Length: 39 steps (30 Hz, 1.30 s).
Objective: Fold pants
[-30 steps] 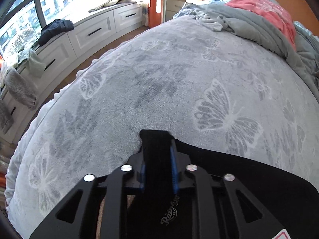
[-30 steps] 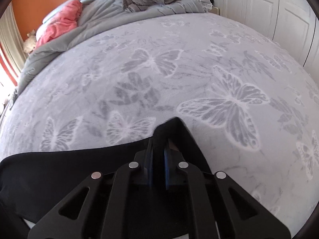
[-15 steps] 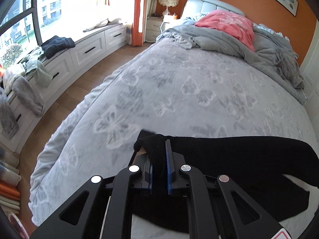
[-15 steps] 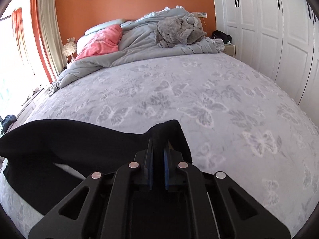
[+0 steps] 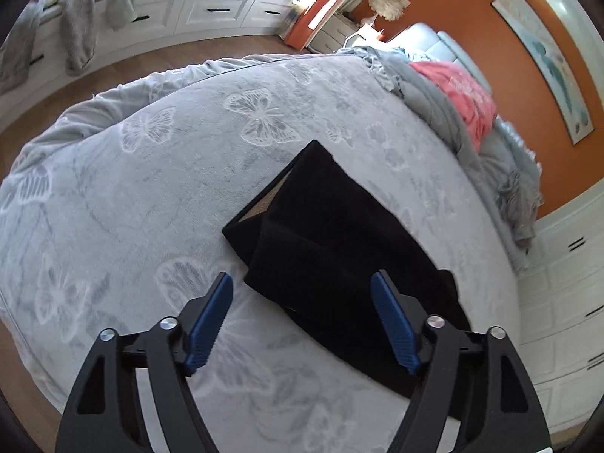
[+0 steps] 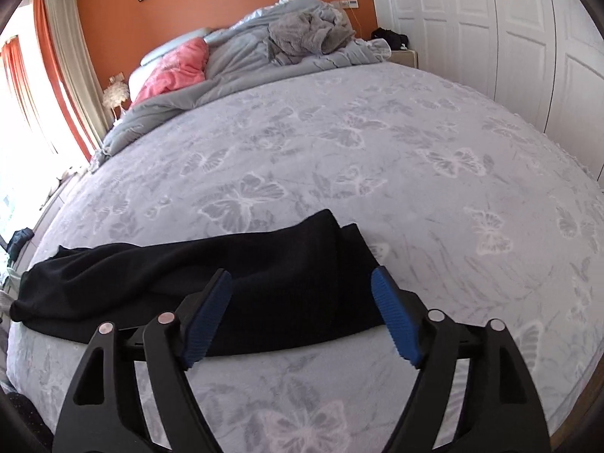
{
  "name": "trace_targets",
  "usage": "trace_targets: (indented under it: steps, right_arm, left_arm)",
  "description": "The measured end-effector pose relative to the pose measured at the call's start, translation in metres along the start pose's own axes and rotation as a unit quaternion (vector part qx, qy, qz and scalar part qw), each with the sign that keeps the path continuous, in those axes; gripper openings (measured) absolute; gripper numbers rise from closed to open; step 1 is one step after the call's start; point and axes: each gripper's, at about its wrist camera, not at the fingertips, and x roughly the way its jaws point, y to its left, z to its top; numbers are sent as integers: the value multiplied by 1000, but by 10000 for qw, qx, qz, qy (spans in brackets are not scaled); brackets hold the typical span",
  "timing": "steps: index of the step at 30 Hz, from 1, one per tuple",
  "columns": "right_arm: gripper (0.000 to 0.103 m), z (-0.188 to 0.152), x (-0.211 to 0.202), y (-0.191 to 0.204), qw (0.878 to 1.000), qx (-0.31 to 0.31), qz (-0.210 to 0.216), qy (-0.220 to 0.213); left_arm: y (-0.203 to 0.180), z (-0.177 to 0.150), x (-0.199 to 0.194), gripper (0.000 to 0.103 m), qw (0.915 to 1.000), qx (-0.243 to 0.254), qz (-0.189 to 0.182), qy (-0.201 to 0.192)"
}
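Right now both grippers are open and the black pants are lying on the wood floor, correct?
Not the floor. The black pants lie on the butterfly-print bedspread, as both wrist views show. The rest holds: left gripper and right gripper are both open.

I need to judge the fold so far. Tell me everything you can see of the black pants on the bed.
The black pants are soft, finely ribbed knit fabric, lying folded over themselves in a long band on the grey butterfly-print bedspread. One end shows stacked layers with a tan inner lining at the open edge. The top layer is wrinkled and its edges are not quite aligned. Neither the open left gripper nor the open right gripper holds them.
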Motion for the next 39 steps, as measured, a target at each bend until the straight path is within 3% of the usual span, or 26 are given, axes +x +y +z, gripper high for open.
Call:
trace_targets:
  steps: [3,6,11,12,14,16,18,21,24,25,28,31,33,34,36,39]
  right_arm:
    - [75,-5,-15,16,9991,173,376,38]
    - [75,-9,-17,37,9970,349,683,135]
    - [75,-14,-11,44,9912,800,933,498]
    - [75,-15,-7,39,9884,1004,974,590]
    - [75,-18,1,27,9828,1368,1005,731]
    - [75,-20,15,16,9749,1718,1074,928]
    - [75,-22,30,9,9660,2038,1228,1016]
    - [75,-16,58,7,9518,2447,1507,1076]
    - [75,-3,91,14,9486,2545,1429,1221]
    - [72,0,103,17,9525,2471,1209,1304]
    - [3,12,128,20,9650,2169,595,1346]
    - [3,37,83,20,9710,1997,1286,259]
    - [3,42,49,24,9776,1486,1483,-140]
    - [4,36,44,22,9822,1279,1370,-115]
    - [11,9,55,-1,9874,1252,904,335]
    - [11,-38,74,-48,9785,1763,316,1019]
  left_arm:
    - [-14,-10,8,82,9989,-250,-242,317]
    - [-29,-20,39,82,9914,-596,-728,905]
    - [-38,-17,81,80,9806,-1056,-849,1420]
    - [-36,-16,86,76,9771,-1229,-924,1469]
    - [-35,-12,94,58,9741,-1319,-978,1558]
    - [-35,-10,104,25,9710,-1263,-984,1774]
    - [-35,-10,112,18,9657,-1377,-1057,1929]
    - [-36,-5,117,3,9663,-1358,-1055,1916]
    - [-38,0,118,2,9676,-1355,-1030,1865]
    - [-39,3,117,1,9681,-1355,-1019,1844]
    - [-46,20,108,1,9709,-1258,-1072,1731]
    - [-68,48,76,1,9765,-819,-1422,1395]
    - [-76,56,56,1,9820,-326,-1414,1213]
    - [-75,55,53,1,9846,-76,-1285,1182]
    - [-58,43,67,1,9865,155,-846,1393]
    - [-21,19,96,1,9827,-48,-513,1779]
